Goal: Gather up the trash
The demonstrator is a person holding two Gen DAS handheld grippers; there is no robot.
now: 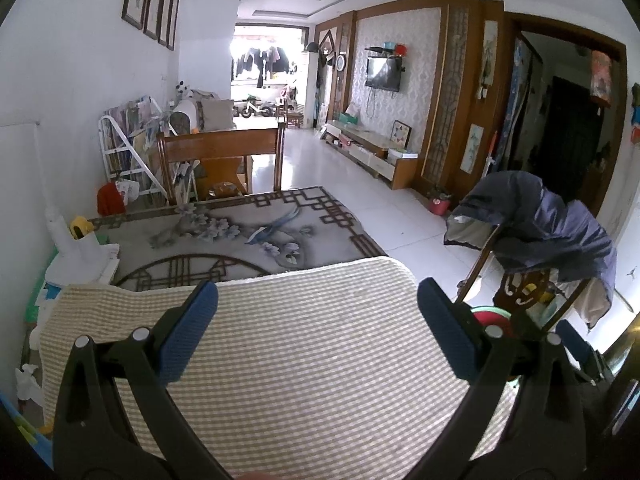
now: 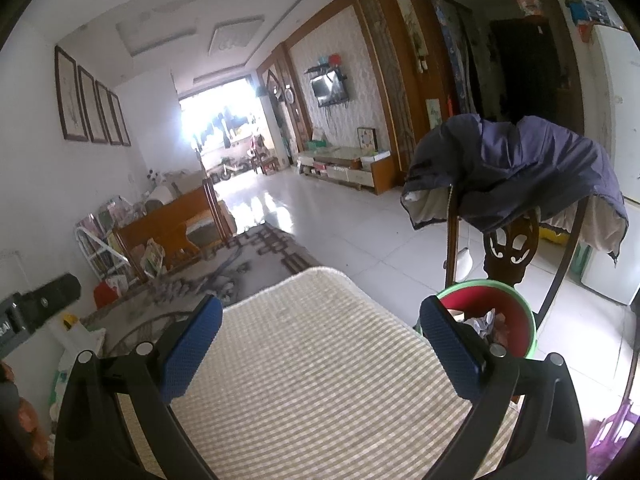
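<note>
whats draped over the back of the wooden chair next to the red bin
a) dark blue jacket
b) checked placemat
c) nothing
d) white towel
a: a dark blue jacket with a pale lining hangs over the carved back of the wooden chair, just behind the green-rimmed red bin that holds crumpled trash.

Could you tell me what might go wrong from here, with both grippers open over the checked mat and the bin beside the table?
1. The bin, red inside with a green rim, sits off the table's right edge, close under the jacket-draped chair; a drop from the right gripper could miss it or snag the jacket.
2. The crumpled tissue lies at the far left beside the checked mat; the left gripper could knock the nearby white bottle.
</note>
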